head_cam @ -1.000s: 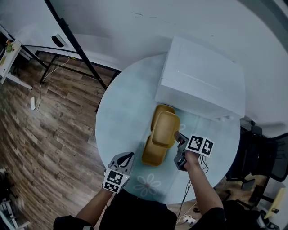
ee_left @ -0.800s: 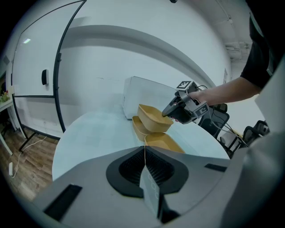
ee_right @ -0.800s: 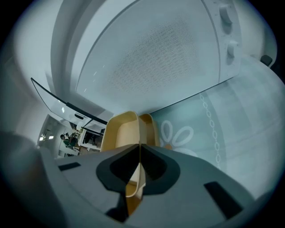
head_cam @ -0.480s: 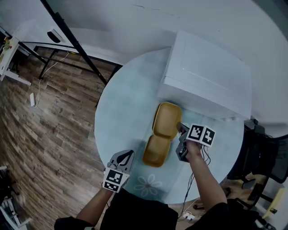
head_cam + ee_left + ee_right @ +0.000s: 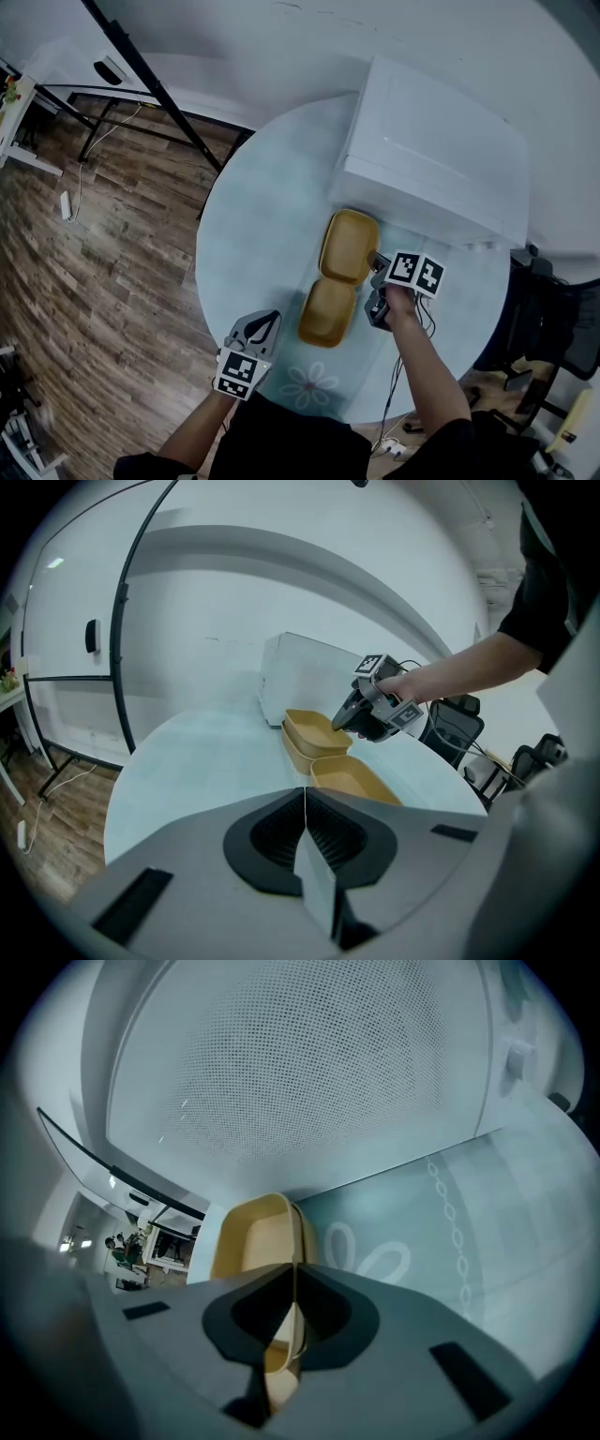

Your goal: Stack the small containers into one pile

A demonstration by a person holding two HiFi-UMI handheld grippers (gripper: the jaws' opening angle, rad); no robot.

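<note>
Round and pale blue, the worktop point(image 5: 253, 234) stands over a wood floor point(image 5: 94, 253) and carries a white box point(image 5: 431, 159) at its far side. Just in front of that box the right tool point(image 5: 376, 269) is clamped on the right-hand rim of the upper container point(image 5: 349, 246). From the left gripper view this one seems to sit nested in a lower container point(image 5: 298, 754). A near container point(image 5: 328, 314) lies touching or just beside that pair, toward the person. The left tool point(image 5: 262, 328) hovers at the near edge with its jaws together on nothing. The step in hand looks like seating the second piece. Next would come letting go of the rim, then gripping the near container by its edge and lifting it onto the pile.
</note>
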